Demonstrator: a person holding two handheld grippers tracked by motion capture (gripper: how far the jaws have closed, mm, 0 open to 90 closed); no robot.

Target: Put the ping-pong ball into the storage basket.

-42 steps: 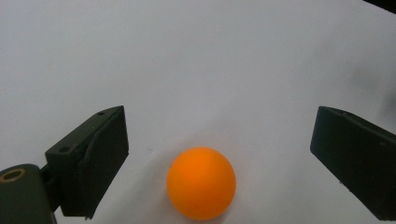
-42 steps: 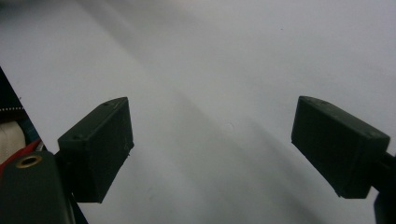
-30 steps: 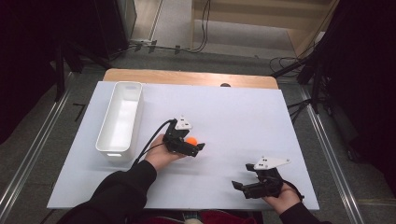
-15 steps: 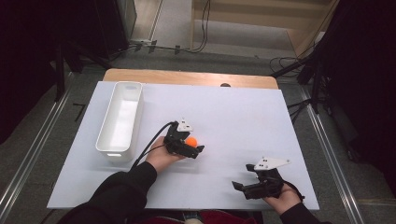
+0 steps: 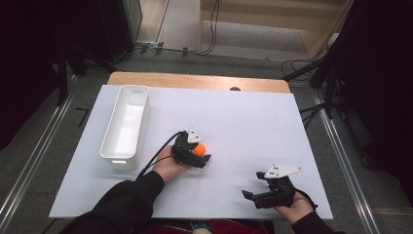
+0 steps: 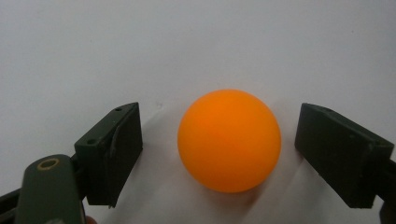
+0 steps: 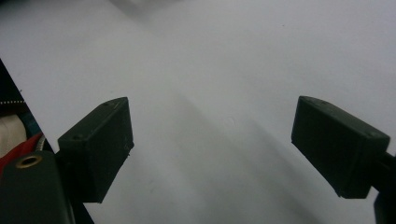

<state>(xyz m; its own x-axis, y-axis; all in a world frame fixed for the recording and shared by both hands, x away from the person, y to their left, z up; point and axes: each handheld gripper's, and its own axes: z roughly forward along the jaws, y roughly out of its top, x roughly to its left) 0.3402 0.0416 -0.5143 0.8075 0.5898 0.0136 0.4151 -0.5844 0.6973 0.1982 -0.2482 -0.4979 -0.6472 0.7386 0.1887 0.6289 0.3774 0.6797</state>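
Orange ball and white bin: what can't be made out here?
- Ball: its underside against the table is hidden by its own bulk in the left gripper view; in the high view the left gripper covers part of it.
- Bin: near inner wall hidden by its rim, high view.

A smooth, round orange ball (image 6: 229, 140) rests on the white surface (image 5: 253, 122), near its middle and well right of the white bin (image 5: 125, 125).
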